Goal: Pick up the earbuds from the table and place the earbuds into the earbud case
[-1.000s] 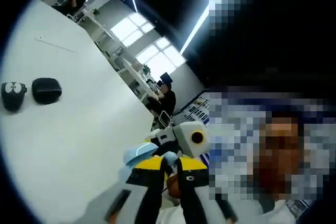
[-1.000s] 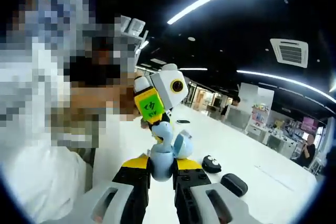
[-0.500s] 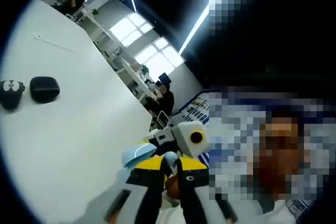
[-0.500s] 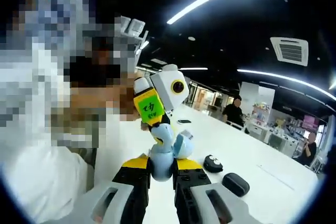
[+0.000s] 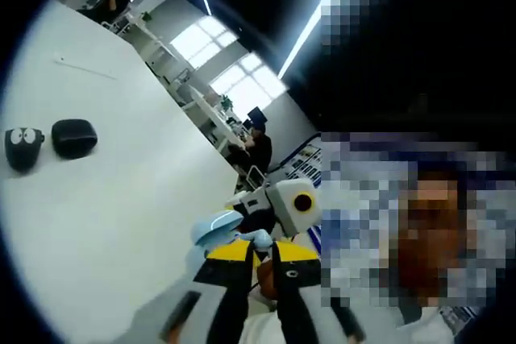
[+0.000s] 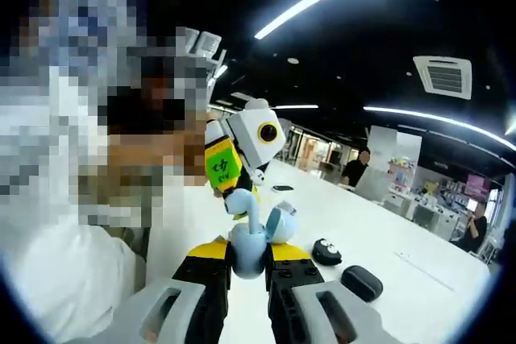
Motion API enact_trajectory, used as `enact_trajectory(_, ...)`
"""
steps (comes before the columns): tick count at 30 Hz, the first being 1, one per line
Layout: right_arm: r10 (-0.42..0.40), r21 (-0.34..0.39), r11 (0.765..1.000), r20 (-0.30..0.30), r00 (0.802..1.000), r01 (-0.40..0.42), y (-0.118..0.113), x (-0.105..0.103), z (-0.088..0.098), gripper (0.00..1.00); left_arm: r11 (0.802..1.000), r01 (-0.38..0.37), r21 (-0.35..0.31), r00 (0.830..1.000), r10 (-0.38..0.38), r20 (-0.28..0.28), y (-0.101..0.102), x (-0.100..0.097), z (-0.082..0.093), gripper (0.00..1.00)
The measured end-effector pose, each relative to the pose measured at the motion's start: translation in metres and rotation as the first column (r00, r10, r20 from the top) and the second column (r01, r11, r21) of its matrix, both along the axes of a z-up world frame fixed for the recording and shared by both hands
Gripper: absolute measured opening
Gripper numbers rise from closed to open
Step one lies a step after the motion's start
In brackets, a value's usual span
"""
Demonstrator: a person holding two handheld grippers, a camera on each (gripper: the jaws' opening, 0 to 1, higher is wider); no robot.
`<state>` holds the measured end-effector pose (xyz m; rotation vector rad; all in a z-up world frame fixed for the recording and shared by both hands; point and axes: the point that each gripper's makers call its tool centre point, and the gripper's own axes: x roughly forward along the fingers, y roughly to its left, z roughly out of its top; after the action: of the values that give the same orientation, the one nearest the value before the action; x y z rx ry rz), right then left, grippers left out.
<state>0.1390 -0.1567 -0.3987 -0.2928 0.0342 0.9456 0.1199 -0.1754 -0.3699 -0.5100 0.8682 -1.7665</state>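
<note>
While the right gripper (image 6: 248, 257) clamps the open light-blue earbud case (image 6: 256, 239), the left gripper (image 6: 234, 199) pinches an earbud (image 6: 252, 211) directly above it, over the table (image 6: 322, 215).

The table (image 5: 105, 199) presented a smooth, matt white top. The earbud case (image 6: 248, 249) and earbud (image 6: 244, 205) appeared as glossy pale blue plastic, while a dark case (image 5: 74, 138) on the table looked matt. The right gripper (image 6: 250, 267) showed grey and yellow plastic with a dull sheen.
</note>
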Motion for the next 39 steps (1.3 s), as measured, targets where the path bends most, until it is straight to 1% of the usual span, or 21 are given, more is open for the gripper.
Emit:
enact_trajectory(4, -0.004, -0.003, 1.0, -0.002, 1.0, 0.004, -0.001, 0.001, -0.001, 0.15, 1.0, -0.013, 0.014, 1.0, 0.013, 0.016, 0.003, 0.008, -0.002, 0.12)
enact_trajectory(5, -0.006, -0.005, 1.0, -0.002, 1.0, 0.006, -0.001, 0.001, -0.001, 0.15, 1.0, -0.019, 0.02, 1.0, 0.018, 0.016, 0.003, 0.01, -0.004, 0.1)
enact_trajectory(6, -0.001, 0.006, 1.0, -0.003, 1.0, 0.001, -0.001, 0.001, 0.001, 0.15, 0.998, -0.042, 0.04, 0.997, 0.039, 0.069, 0.004, 0.017, -0.011, 0.07)
enact_trajectory(7, -0.004, 0.009, 1.0, -0.005, 1.0, 0.004, -0.001, 0.001, 0.002, 0.15, 0.998, -0.039, 0.039, 0.998, 0.037, 0.049, 0.004, 0.016, -0.01, 0.06)
enact_trajectory(8, 0.004, 0.015, 1.0, 0.002, 1.0, -0.004, 0.001, -0.001, 0.004, 0.15, 0.998, -0.047, 0.043, 0.998, 0.045, 0.048, 0.004, 0.019, -0.012, 0.06)
enact_trajectory(10, 0.011, 0.011, 1.0, 0.002, 1.0, -0.011, 0.004, -0.001, 0.005, 0.15, 0.998, -0.045, 0.037, 0.998, 0.044, 0.042, 0.002, 0.018, -0.011, 0.05)
enact_trajectory(11, 0.006, 0.004, 1.0, 0.002, 1.0, -0.006, 0.003, -0.001, 0.003, 0.15, 0.998, -0.048, 0.036, 0.997, 0.045, 0.059, 0.001, 0.018, -0.01, 0.05)
enact_trajectory(12, 0.006, 0.005, 1.0, 0.002, 1.0, -0.006, 0.002, 0.0, 0.003, 0.15, 0.998, -0.049, 0.035, 0.997, 0.047, 0.065, 0.001, 0.017, -0.01, 0.05)
enact_trajectory(14, 0.001, 0.023, 1.0, -0.007, 1.0, -0.001, 0.0, 0.001, 0.005, 0.15, 0.998, -0.047, 0.034, 0.997, 0.045, 0.062, 0.001, 0.016, -0.01, 0.05)
enact_trajectory(17, -0.013, 0.031, 0.999, -0.016, 1.0, 0.013, -0.003, 0.004, 0.004, 0.15, 0.998, -0.048, 0.032, 0.997, 0.046, 0.066, 0.001, 0.015, -0.009, 0.07)
enact_trajectory(20, -0.016, 0.03, 0.999, -0.018, 1.0, 0.017, -0.003, 0.004, 0.003, 0.15, 0.999, -0.05, 0.013, 0.997, 0.049, 0.067, 0.003, 0.014, -0.003, 0.08)
enact_trajectory(24, -0.017, 0.032, 0.999, -0.02, 1.0, 0.018, -0.003, 0.004, 0.003, 0.15, 0.998, -0.058, 0.001, 0.994, 0.057, 0.088, 0.003, 0.013, 0.002, 0.08)
enact_trajectory(25, -0.018, 0.032, 0.999, -0.02, 1.0, 0.019, -0.003, 0.004, 0.003, 0.15, 0.998, -0.06, 0.005, 0.993, 0.059, 0.104, 0.003, 0.013, 0.002, 0.08)
enact_trajectory(27, -0.019, 0.032, 0.999, -0.02, 1.0, 0.019, -0.002, 0.004, 0.004, 0.15, 0.998, -0.062, 0.014, 0.991, 0.059, 0.121, 0.0, 0.004, -0.003, 0.09)
enact_trajectory(29, -0.023, 0.032, 0.999, -0.022, 0.999, 0.024, -0.003, 0.005, 0.004, 0.15, 0.998, -0.067, 0.017, 0.989, 0.064, 0.13, 0.0, 0.007, -0.002, 0.09)
enact_trajectory(32, -0.034, 0.021, 0.999, -0.028, 0.999, 0.035, -0.003, 0.006, 0.001, 0.15, 0.996, -0.081, 0.031, 0.985, 0.075, 0.157, 0.0, 0.012, -0.003, 0.09)
enact_trajectory(34, -0.041, 0.016, 0.999, -0.029, 0.999, 0.042, -0.004, 0.007, 0.0, 0.15, 0.994, -0.101, 0.035, 0.972, 0.091, 0.215, 0.001, 0.016, -0.004, 0.09)
enact_trajectory(35, -0.043, 0.025, 0.999, -0.034, 0.999, 0.044, -0.005, 0.008, 0.001, 0.15, 0.994, -0.107, 0.028, 0.967, 0.098, 0.233, 0.001, 0.016, -0.002, 0.1)
enact_trajectory(37, -0.054, 0.031, 0.998, -0.036, 0.998, 0.055, -0.006, 0.009, 0.001, 0.15, 0.993, -0.118, 0.008, 0.958, 0.112, 0.263, 0.002, 0.014, 0.005, 0.14)
enact_trajectory(38, -0.058, 0.032, 0.998, -0.036, 0.998, 0.059, -0.007, 0.01, 0.002, 0.15, 0.99, -0.142, 0.004, 0.939, 0.133, 0.318, 0.002, 0.014, 0.006, 0.16)
enact_trajectory(39, -0.061, 0.036, 0.997, -0.037, 0.997, 0.062, -0.008, 0.01, 0.002, 0.15, 0.987, -0.162, 0.009, 0.914, 0.146, 0.378, 0.002, 0.015, 0.005, 0.16)
